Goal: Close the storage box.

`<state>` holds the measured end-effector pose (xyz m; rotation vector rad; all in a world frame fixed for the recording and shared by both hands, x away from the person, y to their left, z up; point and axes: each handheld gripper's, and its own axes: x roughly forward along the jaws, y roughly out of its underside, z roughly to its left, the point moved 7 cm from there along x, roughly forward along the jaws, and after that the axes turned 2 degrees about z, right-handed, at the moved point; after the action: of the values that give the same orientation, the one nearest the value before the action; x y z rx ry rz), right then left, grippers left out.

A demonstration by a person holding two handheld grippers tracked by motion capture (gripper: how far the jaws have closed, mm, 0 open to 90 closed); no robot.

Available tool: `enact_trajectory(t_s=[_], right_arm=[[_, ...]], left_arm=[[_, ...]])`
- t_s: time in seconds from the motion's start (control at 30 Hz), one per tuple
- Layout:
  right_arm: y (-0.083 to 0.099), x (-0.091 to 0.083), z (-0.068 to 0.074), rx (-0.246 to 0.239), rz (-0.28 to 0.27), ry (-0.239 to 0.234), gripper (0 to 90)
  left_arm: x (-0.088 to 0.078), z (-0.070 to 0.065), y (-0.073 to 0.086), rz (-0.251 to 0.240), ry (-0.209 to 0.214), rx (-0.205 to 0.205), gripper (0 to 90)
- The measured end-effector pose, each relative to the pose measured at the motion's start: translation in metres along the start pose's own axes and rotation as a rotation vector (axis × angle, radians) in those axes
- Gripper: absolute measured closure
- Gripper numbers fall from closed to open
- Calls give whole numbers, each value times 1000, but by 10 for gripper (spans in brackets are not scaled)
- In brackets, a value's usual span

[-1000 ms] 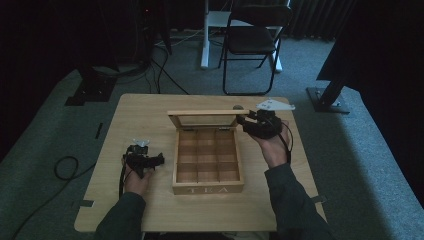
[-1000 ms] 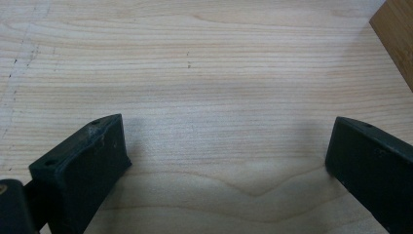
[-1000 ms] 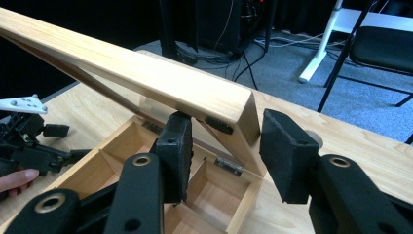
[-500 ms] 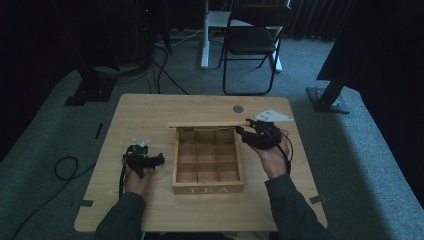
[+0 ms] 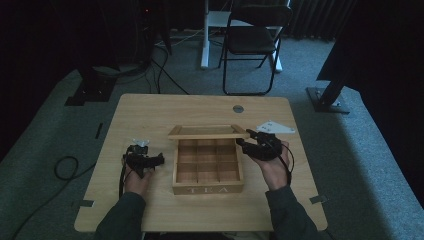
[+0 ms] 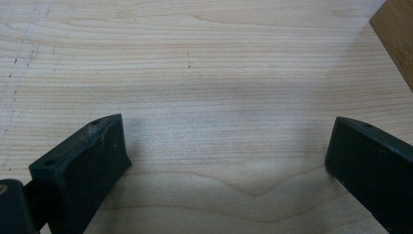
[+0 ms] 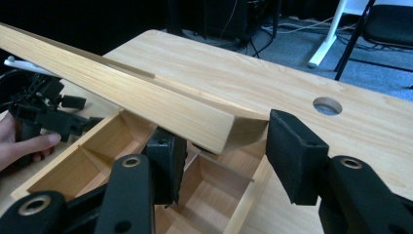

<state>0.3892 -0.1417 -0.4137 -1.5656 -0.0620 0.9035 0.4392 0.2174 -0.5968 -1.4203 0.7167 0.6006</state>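
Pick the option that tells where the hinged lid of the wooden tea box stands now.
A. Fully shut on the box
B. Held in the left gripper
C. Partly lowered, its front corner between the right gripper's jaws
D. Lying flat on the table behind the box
C: the wooden lid slants above the compartments of the wooden tea box, its corner between the spread jaws of the right gripper.

Dim room, grey carpet (image 5: 350,165), folding chair (image 5: 252,42) behind

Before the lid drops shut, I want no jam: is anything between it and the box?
Nothing visible. The lid hangs partway down over the box, whose compartments look empty. The right gripper straddles the lid's corner, pads apart.
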Motion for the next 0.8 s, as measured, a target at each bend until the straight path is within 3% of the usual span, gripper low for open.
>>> enact_trajectory(t_s=[0.27, 0.8], right_arm=[[9, -3, 5, -32, 12, 36, 496], [33, -11, 16, -26, 26, 25, 495]], left_arm=[[0, 0, 0, 2, 0, 3, 16], [0, 0, 0, -2, 0, -2, 16]])
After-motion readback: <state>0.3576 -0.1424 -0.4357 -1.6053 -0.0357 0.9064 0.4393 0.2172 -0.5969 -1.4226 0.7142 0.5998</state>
